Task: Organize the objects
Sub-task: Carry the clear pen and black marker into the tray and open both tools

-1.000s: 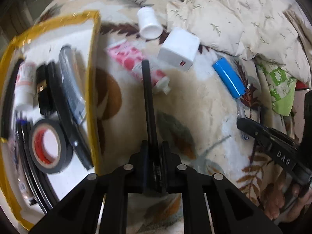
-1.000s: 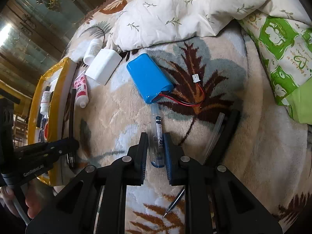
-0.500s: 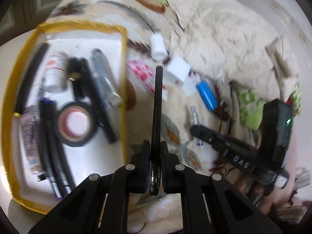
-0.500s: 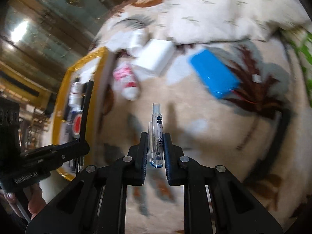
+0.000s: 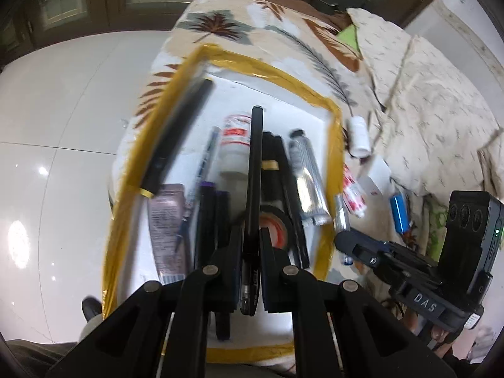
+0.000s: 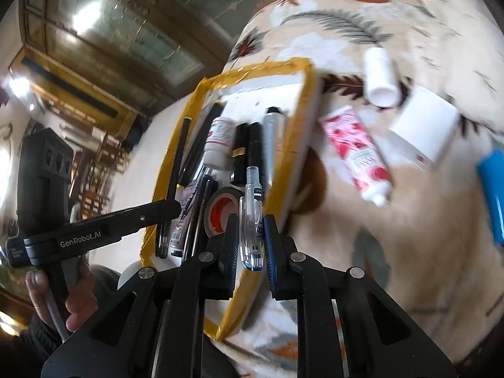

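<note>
My left gripper (image 5: 251,239) is shut on a long black pen (image 5: 254,170) and holds it above the gold-rimmed white tray (image 5: 335,132). The tray holds pens, tubes, a white bottle (image 5: 234,145) and a roll of black tape (image 5: 278,223). My right gripper (image 6: 250,226) is shut on a clear pen cap (image 6: 253,208) over the tray's right rim (image 6: 302,119). The left gripper also shows in the right wrist view (image 6: 170,209), above the tray. The right gripper shows in the left wrist view (image 5: 341,241), beside the tray.
On the leaf-patterned blanket (image 6: 409,252) right of the tray lie a pink tube (image 6: 359,157), a white bottle (image 6: 379,77), a white box (image 6: 425,126) and a blue battery pack (image 6: 493,189). A pillow (image 5: 434,110) lies behind. Shiny white floor (image 5: 63,110) lies left of the bed.
Both grippers have lifted their objects off the blanket and carried them left. The left one now hangs over the tray, the right one over its right rim.
</note>
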Tool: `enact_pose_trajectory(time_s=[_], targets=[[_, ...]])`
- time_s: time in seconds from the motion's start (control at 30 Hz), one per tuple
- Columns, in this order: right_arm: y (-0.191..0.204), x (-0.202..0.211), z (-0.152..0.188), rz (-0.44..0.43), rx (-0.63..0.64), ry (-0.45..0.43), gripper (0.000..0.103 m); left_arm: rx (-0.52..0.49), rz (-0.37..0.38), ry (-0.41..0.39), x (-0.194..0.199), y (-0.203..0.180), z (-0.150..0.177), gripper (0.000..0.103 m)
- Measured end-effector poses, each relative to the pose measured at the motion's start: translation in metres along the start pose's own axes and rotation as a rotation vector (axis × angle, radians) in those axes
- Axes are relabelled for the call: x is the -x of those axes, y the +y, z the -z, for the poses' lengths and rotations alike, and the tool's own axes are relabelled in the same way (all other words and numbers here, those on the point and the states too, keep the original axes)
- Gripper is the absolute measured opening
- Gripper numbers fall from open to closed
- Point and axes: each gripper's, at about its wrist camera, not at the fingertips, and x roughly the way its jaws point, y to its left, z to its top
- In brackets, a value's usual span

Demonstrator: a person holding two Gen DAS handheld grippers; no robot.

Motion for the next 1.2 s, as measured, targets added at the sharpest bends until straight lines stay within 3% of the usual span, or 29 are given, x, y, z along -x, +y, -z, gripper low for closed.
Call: enact_pose_trajectory(time_s=[0.37,0.57,0.77,0.87,0.93,1.0,1.07,1.13,1.2], targets=[[0.034,-0.023,-0.010,0.058,0.003,0.004,0.015,-0.031,0.032,0.012,-0.007,0.020,-0.015,0.008],[0.029,-0.037,-0.008,0.145,-0.043,0.021,0.015,-0.047,0.073,0.040,-0.013,0.045,-0.012,0.008],[0.036,-0.040,-0.011,0.231,-0.059,-0.005,0.015,-0.072,0.205,0.087,-0.031,0.055,-0.022,0.008],[0.038,-0.040,-0.010,0.260,-0.096,-0.014,0.015,-0.104,0.196,0.111,-0.039,0.059,-0.028,0.008],[0.042,-0.043,-0.007,0.274,-0.105,-0.004,0.015,-0.110,0.254,0.135,-0.039,0.063,-0.031,0.008],[0.046,-0.047,-0.006,0.316,-0.118,-0.006,0.015,-0.132,0.238,0.141,-0.038,0.065,-0.032,0.008],[0.044,-0.047,-0.010,0.326,-0.153,-0.013,0.015,-0.125,0.265,0.165,-0.036,0.067,-0.033,0.008],[0.042,-0.048,-0.012,0.347,-0.172,0.004,0.015,-0.107,0.239,0.152,-0.031,0.071,-0.034,0.008],[0.042,-0.049,-0.015,0.352,-0.191,0.029,0.015,-0.029,0.253,0.166,-0.031,0.081,-0.035,0.008]])
